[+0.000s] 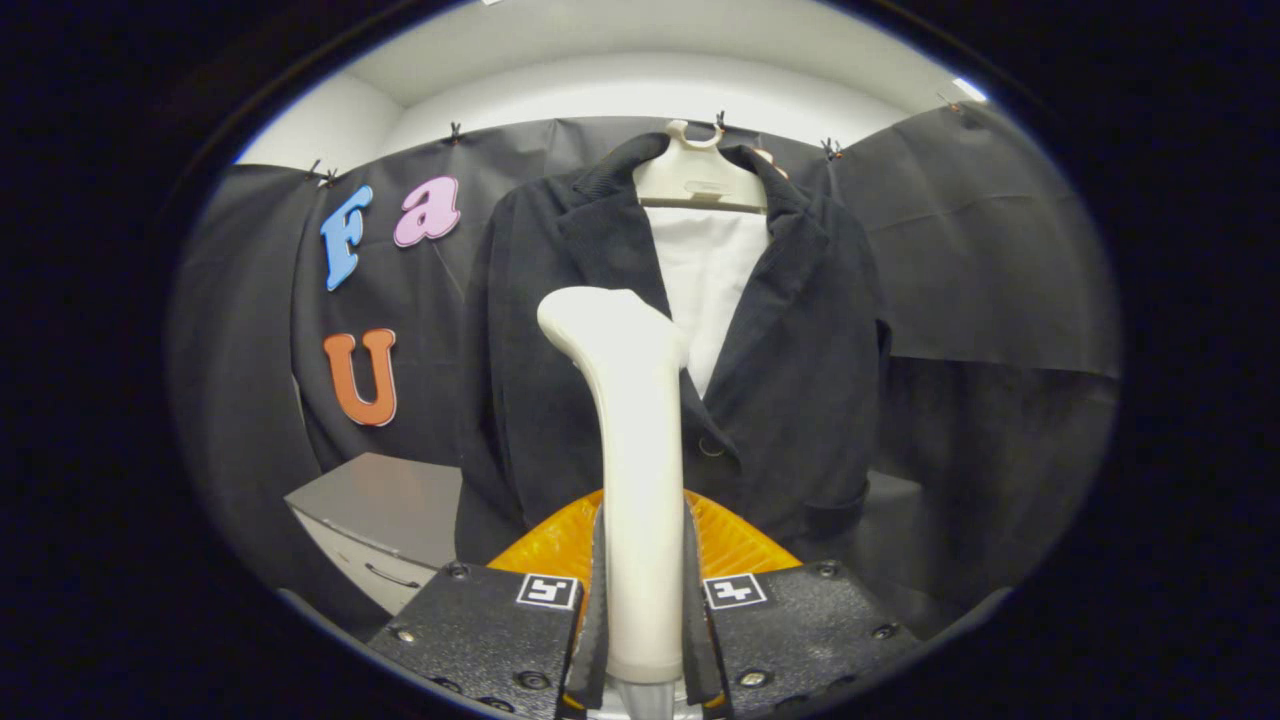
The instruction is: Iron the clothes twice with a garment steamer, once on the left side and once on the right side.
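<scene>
Steamer (632, 440) is a cream-white handheld unit, smooth slim handle rising upright, head bent toward the left at the top. Gripper (642, 610) is clenched on its handle, both fingers pressing the sides low down. Steamer head sits just in front of the dark jacket (560, 400), left lapel side; contact or gap cannot be told. Jacket hangs on a pale hanger (700, 175) against the black cloth wall, open at front over a white lining or shirt (710, 270). Grey cabinet (385, 505) stands lower left of jacket. Orange ribbed piece (555, 545) shows behind fingers, mostly hidden. Steamer's bottom end is cut off below the fingers; jacket hem is hidden by gripper.
</scene>
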`<state>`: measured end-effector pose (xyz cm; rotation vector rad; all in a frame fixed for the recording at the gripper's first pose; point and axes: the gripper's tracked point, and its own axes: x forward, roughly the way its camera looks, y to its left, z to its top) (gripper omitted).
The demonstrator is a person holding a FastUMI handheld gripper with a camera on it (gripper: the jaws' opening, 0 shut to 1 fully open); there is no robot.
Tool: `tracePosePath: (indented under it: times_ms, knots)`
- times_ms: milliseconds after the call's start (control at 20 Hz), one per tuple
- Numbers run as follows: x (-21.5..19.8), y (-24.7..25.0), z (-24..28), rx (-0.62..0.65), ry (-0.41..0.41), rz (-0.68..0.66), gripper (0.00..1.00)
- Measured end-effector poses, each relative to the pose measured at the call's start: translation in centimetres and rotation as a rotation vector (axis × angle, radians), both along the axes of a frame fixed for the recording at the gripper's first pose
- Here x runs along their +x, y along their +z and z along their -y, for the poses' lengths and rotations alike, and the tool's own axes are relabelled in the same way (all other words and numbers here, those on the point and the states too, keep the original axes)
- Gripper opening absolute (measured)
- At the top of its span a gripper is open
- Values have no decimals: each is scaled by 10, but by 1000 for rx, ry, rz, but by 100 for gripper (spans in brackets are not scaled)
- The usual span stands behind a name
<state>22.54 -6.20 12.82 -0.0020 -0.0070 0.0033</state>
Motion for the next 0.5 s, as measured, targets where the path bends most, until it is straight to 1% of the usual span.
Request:
tracePosePath:
  times_ms: [500]
  knots:
    - [-4, -38, 8, -18, -9, -42, 33]
